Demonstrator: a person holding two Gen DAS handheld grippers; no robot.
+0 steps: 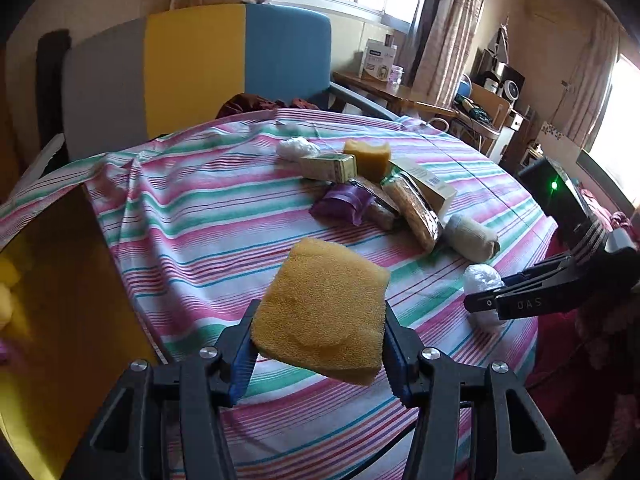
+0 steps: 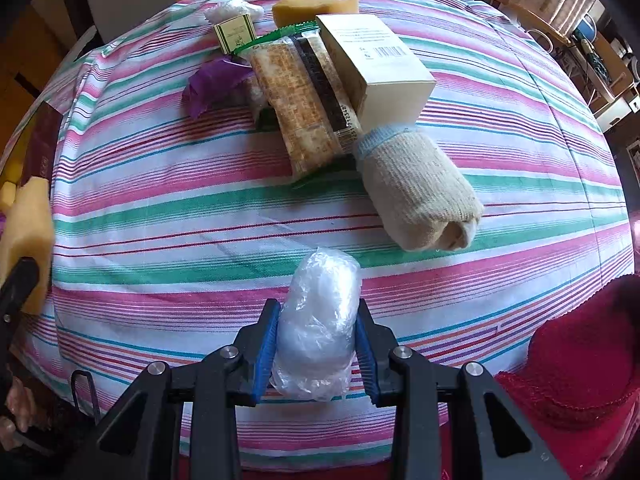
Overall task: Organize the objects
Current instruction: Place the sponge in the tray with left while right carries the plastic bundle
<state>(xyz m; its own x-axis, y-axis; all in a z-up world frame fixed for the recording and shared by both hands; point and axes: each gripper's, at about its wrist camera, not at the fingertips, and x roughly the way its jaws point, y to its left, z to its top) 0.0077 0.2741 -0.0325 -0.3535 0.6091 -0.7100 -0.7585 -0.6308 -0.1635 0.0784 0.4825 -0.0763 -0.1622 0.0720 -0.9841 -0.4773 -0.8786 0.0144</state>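
The left hand-held gripper [image 1: 320, 344] is closed on a yellow sponge [image 1: 324, 312], gripped by its near end only and held clear above the striped cloth of the table [image 1: 192, 216]. The right hand-held gripper [image 2: 316, 344] is closed around a clear plastic bundle [image 2: 320, 320] near the table's near edge; whether the bundle is lifted or rests on the cloth cannot be determined. Risk, as judged: the sponge is soft and overhangs its grip, so it could pivot or squeeze out on a quick swing; the plastic is slick and compressible and could slip through the pads. The left edge of the table adjoins a yellow container [image 1: 52, 280] that appears to hold other foam pieces, a likely destination for the sponge; clipping its rim on the way over is possible. Remaining items sit in a tight cluster toward the far edge: a rolled sock [image 2: 420, 192], a cream carton [image 2: 376, 60], a cracker packet [image 2: 304, 108], a purple wrapper [image 2: 216, 80], a small green-printed box [image 2: 236, 32], a second sponge [image 2: 312, 6] and another plastic bundle [image 2: 232, 10]. Several overlap or touch, so drawing one out may drag its neighbours. A red knitted item [image 2: 580, 360] lies at the near right corner, beside the right gripper's withdrawal path.
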